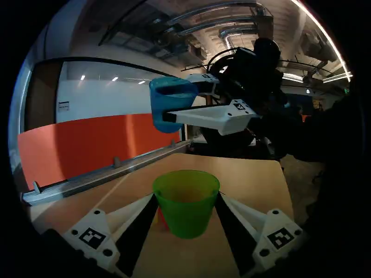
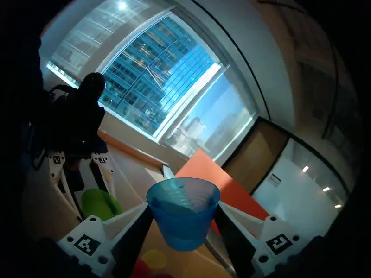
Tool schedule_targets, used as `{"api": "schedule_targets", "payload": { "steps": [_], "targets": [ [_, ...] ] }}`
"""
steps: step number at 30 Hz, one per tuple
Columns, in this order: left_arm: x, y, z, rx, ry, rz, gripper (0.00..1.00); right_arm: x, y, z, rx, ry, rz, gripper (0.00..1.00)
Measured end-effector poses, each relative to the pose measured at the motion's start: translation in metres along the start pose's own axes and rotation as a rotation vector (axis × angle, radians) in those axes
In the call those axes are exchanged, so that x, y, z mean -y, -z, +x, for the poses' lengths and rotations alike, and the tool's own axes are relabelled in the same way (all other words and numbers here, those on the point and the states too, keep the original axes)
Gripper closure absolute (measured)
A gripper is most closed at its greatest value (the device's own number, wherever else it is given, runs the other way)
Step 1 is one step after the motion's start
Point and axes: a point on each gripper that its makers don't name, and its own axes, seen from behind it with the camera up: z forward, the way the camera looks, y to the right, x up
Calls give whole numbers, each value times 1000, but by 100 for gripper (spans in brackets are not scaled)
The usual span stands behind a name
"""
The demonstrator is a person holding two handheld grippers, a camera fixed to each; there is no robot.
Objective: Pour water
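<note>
A light brown wooden table (image 1: 250,176) lies under everything. The white left gripper (image 1: 186,200) presses its two fingers on the sides of a green plastic cup (image 1: 186,211). The cup is upright, near and low over the table. The white right gripper (image 2: 183,209) squeezes a blue plastic cup (image 2: 183,222) the same way, up high, farther off and a bit left. Both cups look thin, light and bendy, so I think a soft squeeze around the middle is best. The blue cup sits almost straight, not tipped yet.
</note>
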Motion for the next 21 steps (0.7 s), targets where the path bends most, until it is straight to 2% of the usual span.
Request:
{"api": "schedule_targets", "payload": {
  "steps": [13, 21],
  "targets": [
    [0, -1, 5, -11, -17, -1, 16, -9, -5, 3, 23, 169, -17, 13],
    [-3, -4, 11, -18, -20, -2, 16, -10, -8, 4, 42, 246, -21, 13]
  ]
}}
